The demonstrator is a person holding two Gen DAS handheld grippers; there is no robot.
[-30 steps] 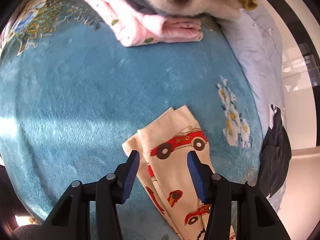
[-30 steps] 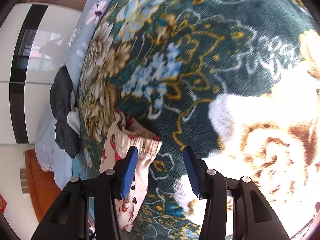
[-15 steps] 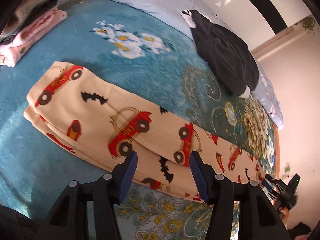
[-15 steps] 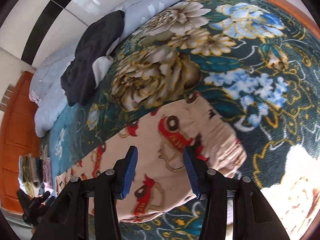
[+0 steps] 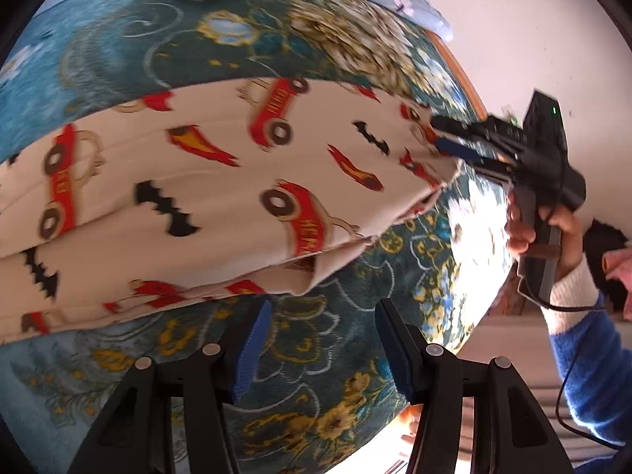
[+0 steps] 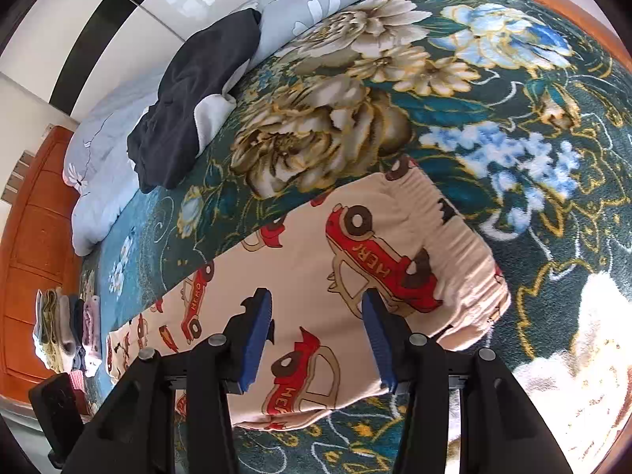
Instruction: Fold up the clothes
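Two wrist fisheyes, each looking steeply down along its own blue-padded fingers, close over the floral blanket (image 6: pixel 493 91): left view faces the car-print trousers (image 5: pixel 221 181) near their waistband with the right gripper (image 5: pixel 440 134) beyond, right view sits over that same waistband end

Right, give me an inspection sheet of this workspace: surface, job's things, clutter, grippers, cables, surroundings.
Surface: bed under a teal floral blanket.
Job's things: cream car-print trousers lying flat and stretched out on the blanket, elastic waistband at the right gripper's end.
Clutter: dark garment on the grey quilt; stack of folded clothes at the far end.
Grippers: left gripper open over bare blanket; right gripper open above the trousers.
Cables: black cable hanging from the right gripper's handle.
Surroundings: wooden headboard, glossy wardrobe doors.
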